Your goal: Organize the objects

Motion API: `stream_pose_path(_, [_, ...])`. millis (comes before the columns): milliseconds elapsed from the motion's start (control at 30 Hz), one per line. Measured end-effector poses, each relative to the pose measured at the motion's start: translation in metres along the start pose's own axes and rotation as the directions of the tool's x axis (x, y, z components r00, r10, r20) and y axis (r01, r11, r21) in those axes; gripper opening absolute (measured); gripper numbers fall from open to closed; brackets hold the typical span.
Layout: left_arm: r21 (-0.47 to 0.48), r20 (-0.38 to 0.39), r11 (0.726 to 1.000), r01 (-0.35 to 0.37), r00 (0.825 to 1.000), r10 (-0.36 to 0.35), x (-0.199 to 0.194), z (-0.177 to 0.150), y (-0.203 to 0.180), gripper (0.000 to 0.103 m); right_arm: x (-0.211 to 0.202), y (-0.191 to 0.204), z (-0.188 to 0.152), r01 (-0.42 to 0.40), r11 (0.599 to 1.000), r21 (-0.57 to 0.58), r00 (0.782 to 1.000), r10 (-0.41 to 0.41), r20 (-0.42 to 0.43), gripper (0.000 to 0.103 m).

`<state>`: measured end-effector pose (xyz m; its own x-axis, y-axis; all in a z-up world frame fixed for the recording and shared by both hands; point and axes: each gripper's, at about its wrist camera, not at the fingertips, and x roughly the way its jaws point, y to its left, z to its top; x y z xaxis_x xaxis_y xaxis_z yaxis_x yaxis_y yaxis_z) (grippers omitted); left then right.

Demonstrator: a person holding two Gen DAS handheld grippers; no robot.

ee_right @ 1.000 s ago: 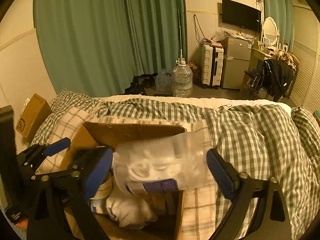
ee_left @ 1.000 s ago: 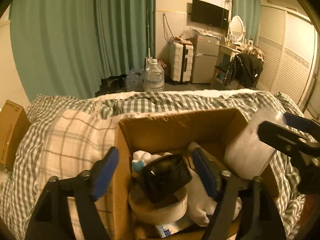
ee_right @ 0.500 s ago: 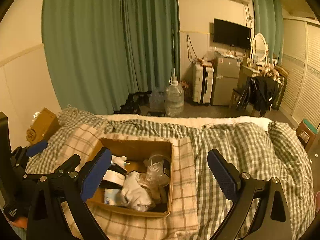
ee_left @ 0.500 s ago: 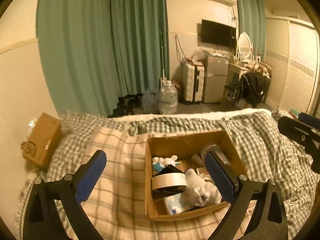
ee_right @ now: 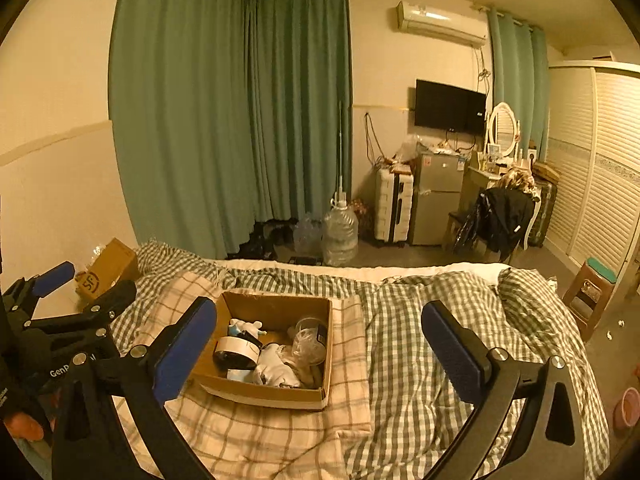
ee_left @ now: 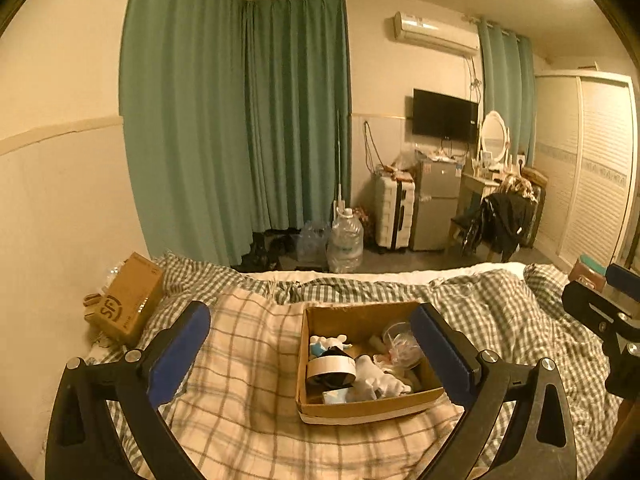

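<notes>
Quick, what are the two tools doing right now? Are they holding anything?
Left tool: open, holding nothing; its jaws have just been opening, above the cardboard box.
Right tool: open, holding nothing; its jaws have just opened wider.

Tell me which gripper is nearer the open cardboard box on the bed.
Left, narrowly, as a judgement. The left gripper frames the open cardboard box between its open jaws. The right gripper hangs to the box's right, over the green checked duvet.
</notes>
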<state>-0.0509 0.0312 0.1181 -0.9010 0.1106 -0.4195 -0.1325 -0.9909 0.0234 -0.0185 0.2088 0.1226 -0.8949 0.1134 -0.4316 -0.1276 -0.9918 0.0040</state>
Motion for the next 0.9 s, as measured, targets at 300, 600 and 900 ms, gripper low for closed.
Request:
stream_pose_path(300, [-0.027, 0.027, 0.999, -0.023, 0.999, 0.024, -0.037, -0.017, -0.002, 0.103, -0.044, -0.007, -0.015, 0.012, 1.000, 0.022, 0.998, -0.013, 0.069, 0.103])
stream_pose_path(600, [-0.005, 0.001, 0.997, -0.073, 0.997, 0.073, -0.025, -0.065, 0.001, 0.103, -0.030, -0.004, -0.055, 0.025, 0.999, 0.022, 0.997, -0.026, 0.070, 0.103])
stream_pose_path(900, [-0.011, -0.087, 0.997, -0.079, 0.993, 0.078, 0.022, -0.124, 0.004, 0.103, 0.044, 0.008, -0.115, 0.058, 0.998, -0.040, 0.996, -0.060, -0.058, 0.103])
